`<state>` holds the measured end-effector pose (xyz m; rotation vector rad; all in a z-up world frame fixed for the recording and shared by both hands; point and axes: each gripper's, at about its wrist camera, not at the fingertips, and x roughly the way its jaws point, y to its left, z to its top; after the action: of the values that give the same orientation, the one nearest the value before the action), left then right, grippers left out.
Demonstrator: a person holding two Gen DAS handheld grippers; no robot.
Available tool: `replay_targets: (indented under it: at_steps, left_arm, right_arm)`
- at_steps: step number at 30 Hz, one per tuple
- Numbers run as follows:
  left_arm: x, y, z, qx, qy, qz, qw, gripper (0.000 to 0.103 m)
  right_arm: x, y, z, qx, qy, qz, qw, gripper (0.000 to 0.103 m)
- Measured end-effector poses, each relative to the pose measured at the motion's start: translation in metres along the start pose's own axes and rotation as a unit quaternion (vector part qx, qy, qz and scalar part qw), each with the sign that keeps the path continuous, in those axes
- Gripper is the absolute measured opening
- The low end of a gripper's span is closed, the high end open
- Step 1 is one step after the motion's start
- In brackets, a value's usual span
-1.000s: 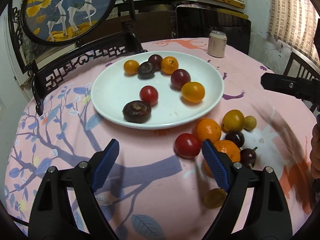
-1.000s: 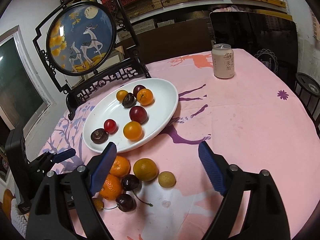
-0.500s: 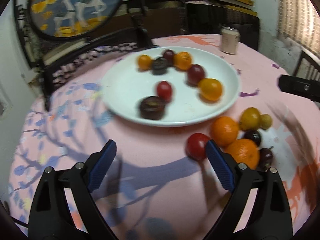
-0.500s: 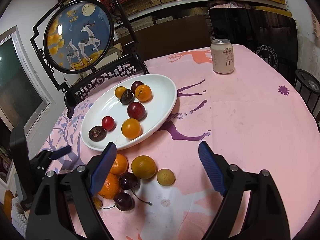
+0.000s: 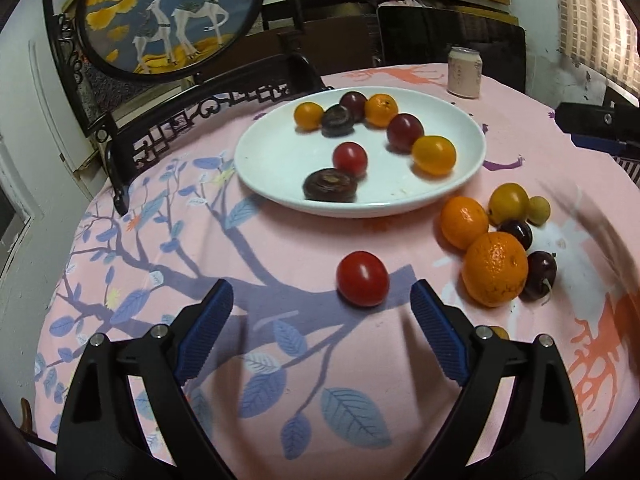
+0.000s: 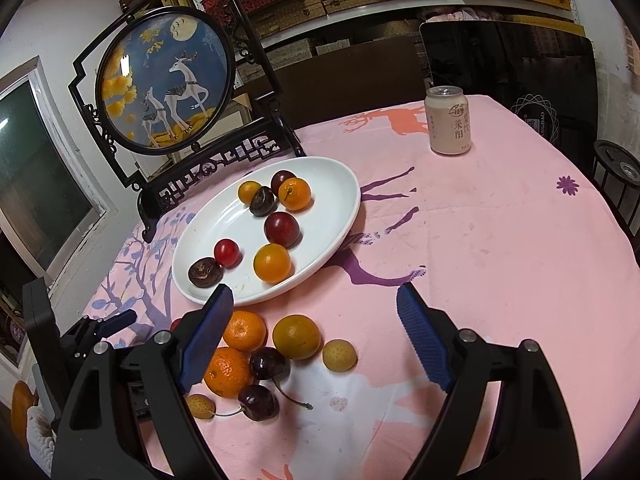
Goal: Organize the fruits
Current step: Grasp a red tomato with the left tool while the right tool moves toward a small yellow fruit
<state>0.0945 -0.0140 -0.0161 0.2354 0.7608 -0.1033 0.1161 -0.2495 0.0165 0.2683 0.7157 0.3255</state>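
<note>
The left gripper (image 5: 322, 300) is held spread just above the pink tabletop (image 5: 280, 360), its jaws having just been opening further, and a red tomato (image 5: 362, 278) is seen lying ahead of the gap, untouched by either pad. The right gripper (image 6: 314, 312) is likewise spread and empty, poised over a cluster of loose oranges (image 6: 244, 330) and cherries (image 6: 269, 363) beside the white plate (image 6: 340, 196), on which eight fruits are gathered.
</note>
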Motion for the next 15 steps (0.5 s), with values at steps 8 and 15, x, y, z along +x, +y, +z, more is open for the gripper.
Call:
replay_targets:
  at_steps: [8,15]
  left_arm:
    - [0.007,-0.005,0.007,-0.001,-0.001,-0.026,0.9997,0.082]
    - [0.023,-0.024,0.013,0.025,0.017,-0.057,0.9979,0.045]
  right_arm:
    - [0.005,-0.001,-0.002,0.003,0.011,-0.002,1.0,0.084]
    - [0.015,-0.002,-0.005,-0.001,0.03,-0.01,1.0,0.084]
